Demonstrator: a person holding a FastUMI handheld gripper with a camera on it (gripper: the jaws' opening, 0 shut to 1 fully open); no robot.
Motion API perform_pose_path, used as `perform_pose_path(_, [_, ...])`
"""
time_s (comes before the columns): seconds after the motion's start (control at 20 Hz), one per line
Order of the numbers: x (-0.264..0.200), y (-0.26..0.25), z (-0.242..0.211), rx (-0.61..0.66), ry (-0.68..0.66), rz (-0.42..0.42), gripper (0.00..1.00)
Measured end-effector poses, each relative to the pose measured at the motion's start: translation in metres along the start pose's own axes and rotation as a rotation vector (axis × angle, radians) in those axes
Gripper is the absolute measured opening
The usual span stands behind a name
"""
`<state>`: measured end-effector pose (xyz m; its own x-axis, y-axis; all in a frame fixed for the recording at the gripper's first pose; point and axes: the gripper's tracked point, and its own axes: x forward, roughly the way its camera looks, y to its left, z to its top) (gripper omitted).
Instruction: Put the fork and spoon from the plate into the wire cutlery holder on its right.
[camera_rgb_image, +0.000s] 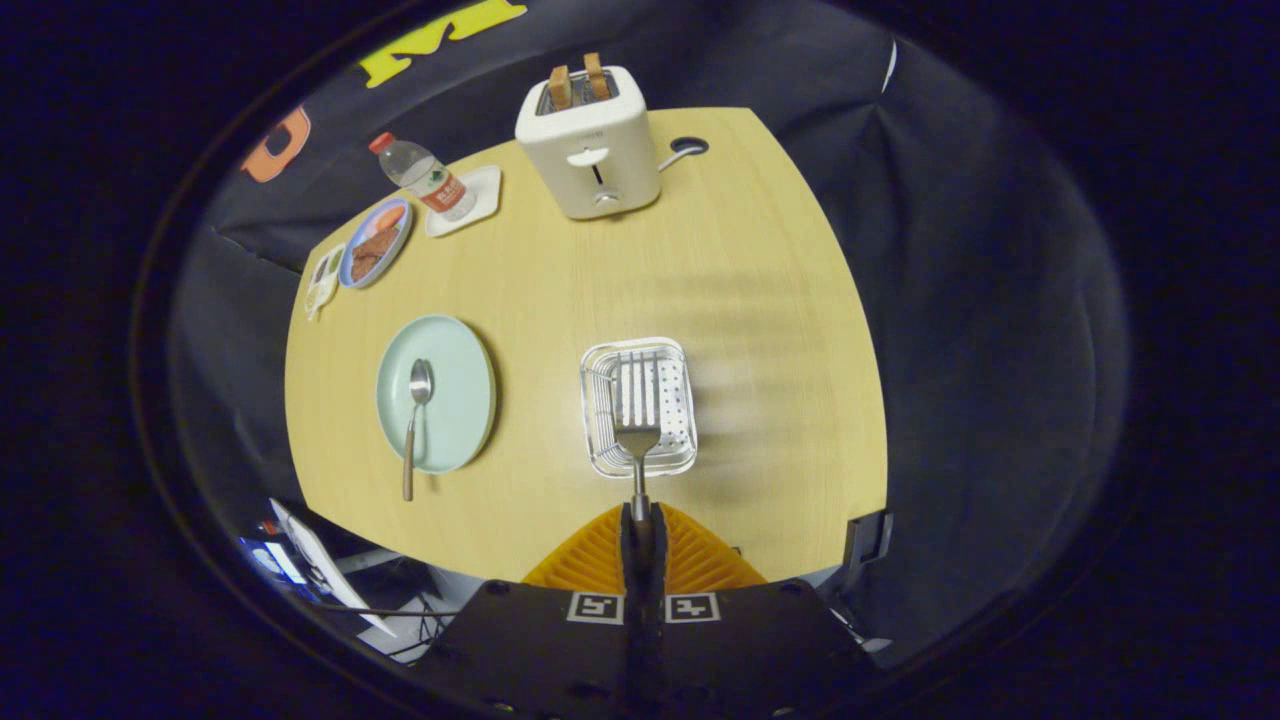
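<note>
My gripper (640, 520) is shut on the handle of a metal fork (636, 400), which sticks out straight ahead with its tines over the wire cutlery holder (602, 362). The holder is a small white-lined wire basket on the wooden table (720, 300), just beyond my fingers. To the holder's left lies a pale green plate (455, 400). A spoon (415, 415) with a wooden handle rests on that plate, bowl toward the far side, handle hanging past the plate's near rim.
A white toaster (590, 140) with two slices of bread stands at the table's far edge. At the far left are a water bottle (422, 176) on a white coaster and a blue plate of food (375, 242). Cables and equipment lie below the table's near left corner.
</note>
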<state>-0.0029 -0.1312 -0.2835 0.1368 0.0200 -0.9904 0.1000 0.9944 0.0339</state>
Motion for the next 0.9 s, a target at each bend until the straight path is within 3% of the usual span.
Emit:
perform_pose_path(0.4, [0.03, 0.002, 0.005, 0.049, 0.157, 0.057, 0.02])
perform_pose_path(0.7, [0.045, 0.002, 0.011, 0.111, 0.181, 0.079, 0.02])
perform_pose_path(0.9, [0.044, 0.002, 0.014, 0.138, 0.171, 0.086, 0.11])
